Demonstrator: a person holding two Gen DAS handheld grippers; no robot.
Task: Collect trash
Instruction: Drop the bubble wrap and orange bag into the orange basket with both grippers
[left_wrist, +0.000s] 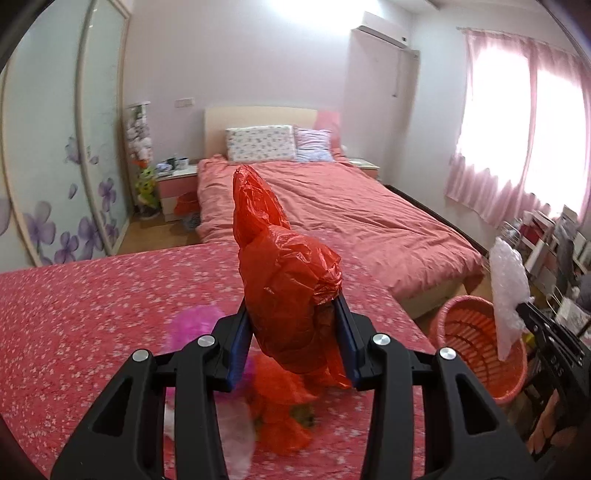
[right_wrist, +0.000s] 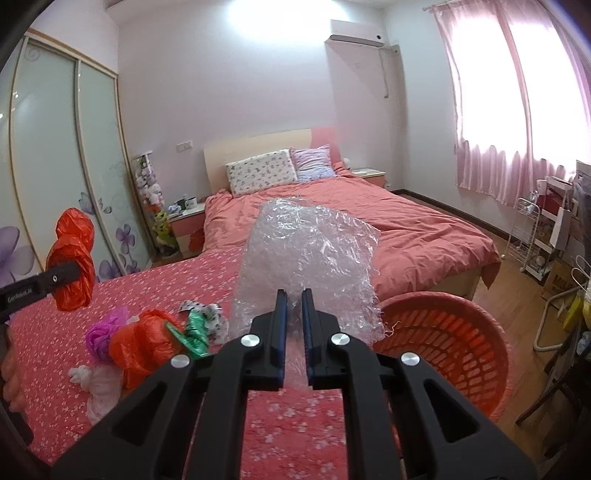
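Observation:
My left gripper (left_wrist: 293, 314) is shut on a crumpled red plastic bag (left_wrist: 284, 266) and holds it up above the floral tablecloth (left_wrist: 92, 295). It also shows at the left of the right wrist view (right_wrist: 72, 258). My right gripper (right_wrist: 293, 299) is shut on a sheet of clear bubble wrap (right_wrist: 310, 254), held beside the orange basket (right_wrist: 443, 343). The bubble wrap also hangs over the basket (left_wrist: 476, 343) in the left wrist view (left_wrist: 508, 291). More trash lies on the cloth: a red bag (right_wrist: 142, 341), a pink bag (right_wrist: 101, 334), green scraps (right_wrist: 194, 332) and white pieces (right_wrist: 98, 387).
A bed with a pink quilt (right_wrist: 369, 221) stands beyond the table. A wardrobe with sliding doors (right_wrist: 62, 166) is on the left. A white wire rack (right_wrist: 532, 236) and clutter stand at the right under the pink curtains (right_wrist: 517, 110).

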